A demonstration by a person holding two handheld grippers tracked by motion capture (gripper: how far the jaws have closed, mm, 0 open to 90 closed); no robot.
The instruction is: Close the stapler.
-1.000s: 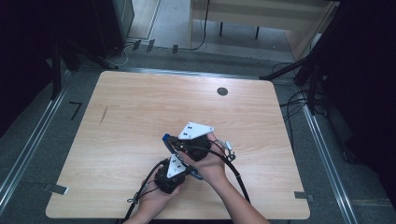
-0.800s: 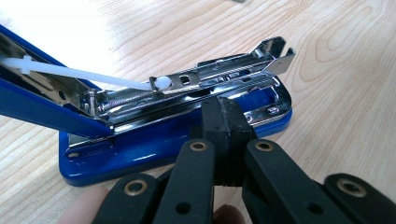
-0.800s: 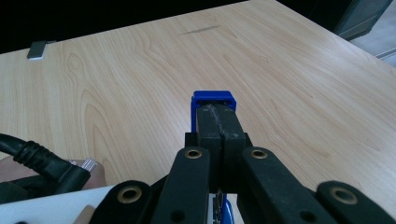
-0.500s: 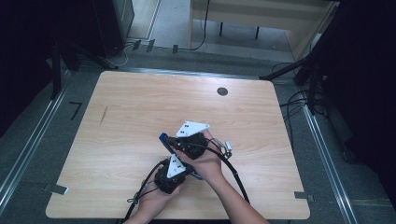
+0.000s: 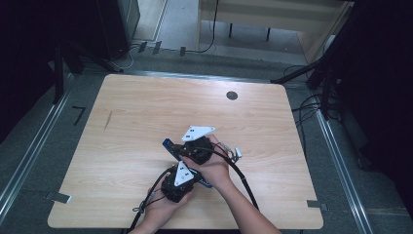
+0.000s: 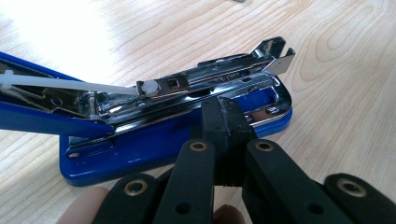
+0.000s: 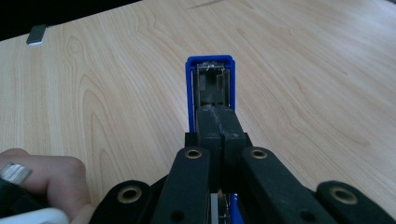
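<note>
Left gripper point(image 5: 195, 176) near front table edge, jaws together, tips against blue stapler point(image 6: 177, 140) base side; whether anything is pinched, cannot tell. Stapler lies on wooden table point(image 5: 136, 126) between both grippers, top opened, chrome magazine point(image 6: 210, 79) and white pusher rod point(image 6: 70, 84) exposed. Right gripper point(image 5: 181, 149) just beyond, jaws together over stapler's point(image 7: 210, 84) top; grip unclear.
</note>
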